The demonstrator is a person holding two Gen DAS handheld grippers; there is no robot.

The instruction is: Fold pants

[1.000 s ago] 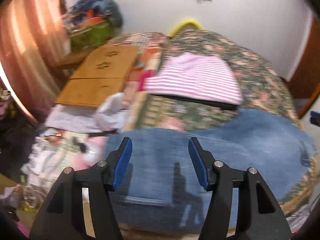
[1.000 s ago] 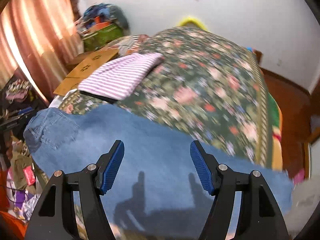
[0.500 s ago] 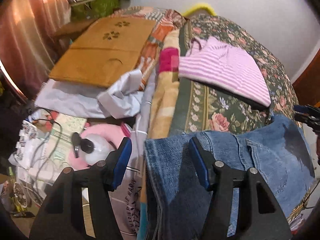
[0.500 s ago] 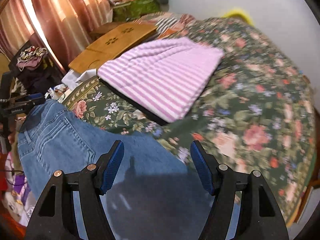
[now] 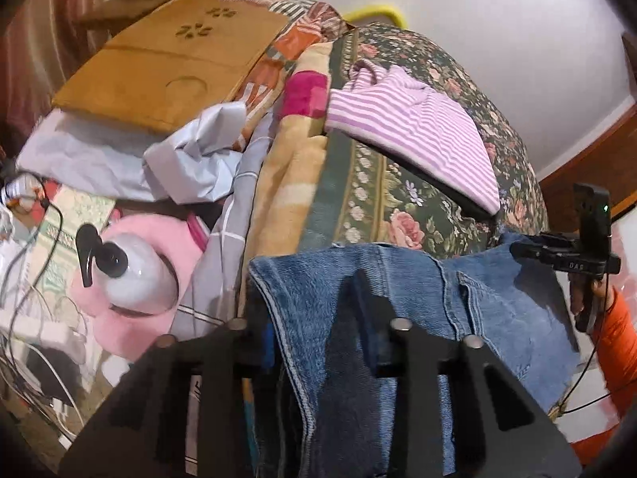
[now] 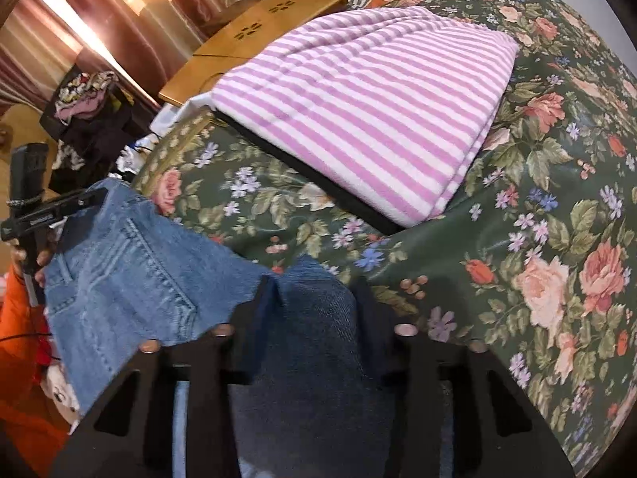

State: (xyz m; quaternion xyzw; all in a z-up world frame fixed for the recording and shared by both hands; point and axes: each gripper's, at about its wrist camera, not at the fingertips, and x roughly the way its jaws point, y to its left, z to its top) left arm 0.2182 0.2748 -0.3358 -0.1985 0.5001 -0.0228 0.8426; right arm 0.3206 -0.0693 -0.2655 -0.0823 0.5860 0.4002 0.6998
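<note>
Blue jeans (image 5: 497, 318) lie across the near edge of the flowered bedspread (image 6: 537, 199). My left gripper (image 5: 314, 318) is at the jeans' left seam edge. Its jaws are closing, with the denim bunched between the pads. My right gripper (image 6: 314, 310) is closing on a raised fold of the jeans (image 6: 119, 271), near the back pocket. Each view shows the other gripper from the side, held by a hand in an orange sleeve: the right gripper (image 5: 517, 247) touches the jeans' far corner, and the left gripper (image 6: 91, 199) does likewise.
A folded purple-striped garment (image 6: 366, 111) lies on the bed behind the jeans. A wooden lap table (image 5: 167, 71), crumpled white cloth (image 5: 191, 159), a pink plush item with a white bottle (image 5: 139, 275) and loose cables (image 5: 32, 247) crowd the left side.
Both grippers have come down onto the near edge of the jeans. Their jaws have narrowed from wide open to pinching denim.
</note>
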